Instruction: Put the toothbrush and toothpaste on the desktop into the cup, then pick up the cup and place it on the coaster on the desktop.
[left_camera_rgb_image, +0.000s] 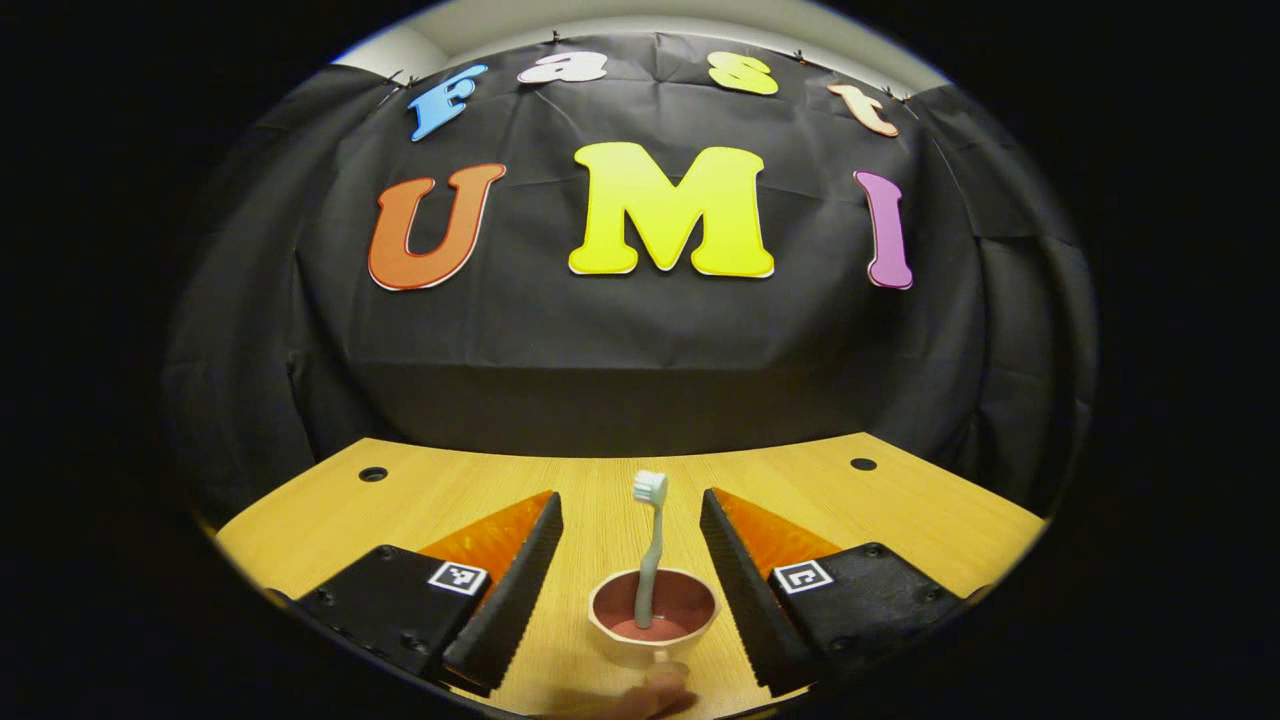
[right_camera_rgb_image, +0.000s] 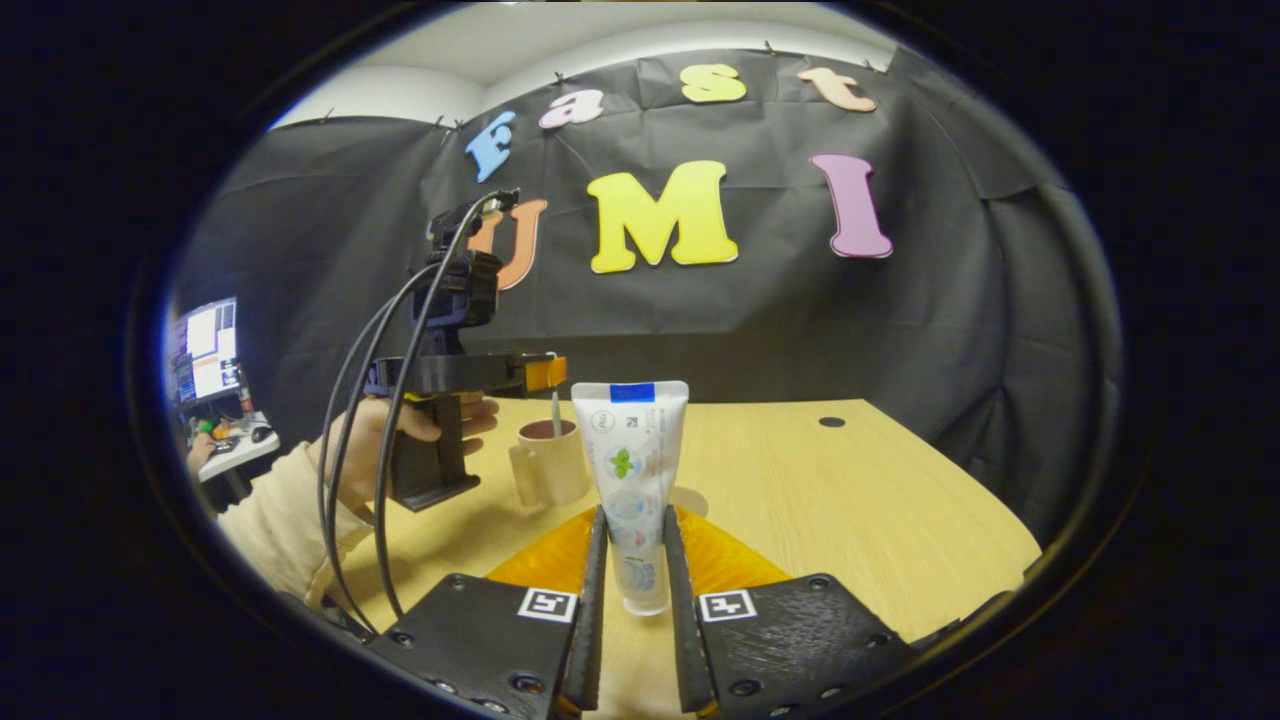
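Toothpaste (right_camera_rgb_image: 632, 480): I have it upright in my right gripper (right_camera_rgb_image: 634, 610), both fingers clamped on the lower part of the tube, cap end down, held above the desktop (right_camera_rgb_image: 860, 500).
Left gripper (left_camera_rgb_image: 630, 590): I hold it with jaws spread wide, grasping nothing, straddling the cup (left_camera_rgb_image: 652, 618) from above; in the right gripper view it hangs over the cup, in a hand (right_camera_rgb_image: 400, 440).
Toothbrush (left_camera_rgb_image: 650, 550): it stands in the cup, bristles up, leaning on the rim.
Cup: it sits on the desktop just beyond the tube.
Coaster (right_camera_rgb_image: 688, 498): I take the pale disc showing behind the tube for it.
Risk: the left gripper crowds the cup's mouth; lowering the tube may strike it or the brush.
Risk: the tall tube could tip the light cup, or slip in my grip.
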